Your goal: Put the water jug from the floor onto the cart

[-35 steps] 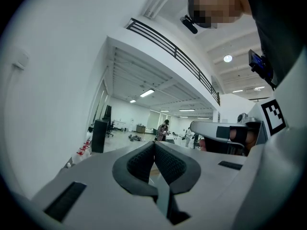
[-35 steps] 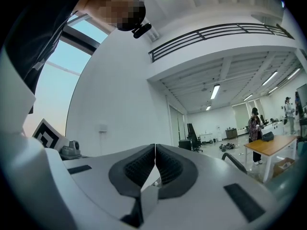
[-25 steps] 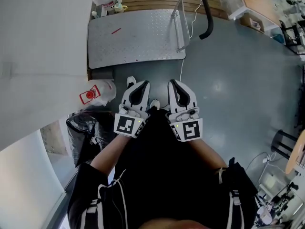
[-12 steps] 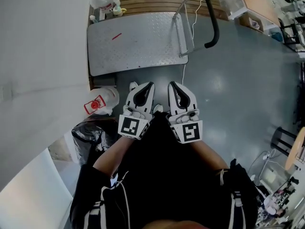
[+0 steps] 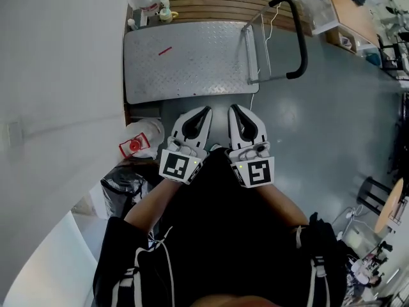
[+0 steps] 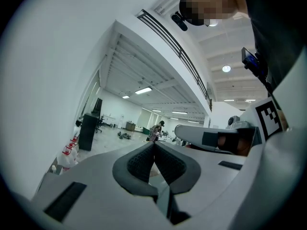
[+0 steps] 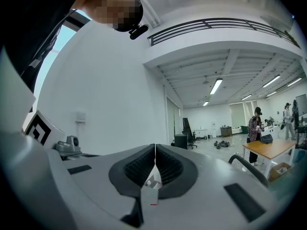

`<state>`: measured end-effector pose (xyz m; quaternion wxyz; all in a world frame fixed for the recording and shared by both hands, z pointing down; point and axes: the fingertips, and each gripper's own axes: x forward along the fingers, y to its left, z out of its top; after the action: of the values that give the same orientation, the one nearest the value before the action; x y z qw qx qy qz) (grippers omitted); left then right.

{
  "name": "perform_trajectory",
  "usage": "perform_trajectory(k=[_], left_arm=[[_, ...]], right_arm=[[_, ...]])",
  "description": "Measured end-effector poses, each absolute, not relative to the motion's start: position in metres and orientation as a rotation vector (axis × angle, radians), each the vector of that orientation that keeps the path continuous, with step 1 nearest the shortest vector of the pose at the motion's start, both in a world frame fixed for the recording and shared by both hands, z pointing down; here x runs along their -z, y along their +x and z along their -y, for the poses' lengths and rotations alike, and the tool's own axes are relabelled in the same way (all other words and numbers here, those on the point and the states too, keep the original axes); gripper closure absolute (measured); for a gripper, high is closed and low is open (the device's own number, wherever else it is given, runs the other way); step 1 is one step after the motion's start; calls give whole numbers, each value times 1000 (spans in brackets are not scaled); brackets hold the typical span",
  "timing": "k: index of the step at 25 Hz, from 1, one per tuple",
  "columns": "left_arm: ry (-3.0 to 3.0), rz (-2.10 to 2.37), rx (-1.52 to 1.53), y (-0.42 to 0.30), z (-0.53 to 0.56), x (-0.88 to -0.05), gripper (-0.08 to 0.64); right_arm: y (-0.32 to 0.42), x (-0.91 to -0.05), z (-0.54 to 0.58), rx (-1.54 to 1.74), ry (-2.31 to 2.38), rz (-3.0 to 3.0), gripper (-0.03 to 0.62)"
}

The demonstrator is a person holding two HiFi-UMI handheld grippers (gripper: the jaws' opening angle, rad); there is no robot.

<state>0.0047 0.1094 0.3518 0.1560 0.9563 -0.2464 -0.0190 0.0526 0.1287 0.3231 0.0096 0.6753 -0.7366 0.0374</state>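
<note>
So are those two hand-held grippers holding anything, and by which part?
Nothing is held. The left hand-held gripper and the right hand-held gripper both have jaws shut together on nothing; the water jug sits apart on the floor.

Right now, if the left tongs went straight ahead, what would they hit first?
Probably nothing near: the shut left tongs point level, seemingly above the cart, into the open hall. Depth is hard to judge.

Big open lab hall: grey floor (image 5: 332,120), workbench (image 7: 271,148), office chair (image 7: 190,134), mezzanine railing (image 7: 216,24).
</note>
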Motion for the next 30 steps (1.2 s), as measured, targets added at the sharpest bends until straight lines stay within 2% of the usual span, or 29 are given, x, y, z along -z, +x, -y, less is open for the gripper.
perform_trajectory(k=[12,30], left_arm=[[2768,678,41,-27,-49,-356,541],[2712,924,11,-38,1,-360,541]], right_arm=[[23,-323,-65,-123,2081,2286,574],[46,-317,-18,-179,2046,2384,574]])
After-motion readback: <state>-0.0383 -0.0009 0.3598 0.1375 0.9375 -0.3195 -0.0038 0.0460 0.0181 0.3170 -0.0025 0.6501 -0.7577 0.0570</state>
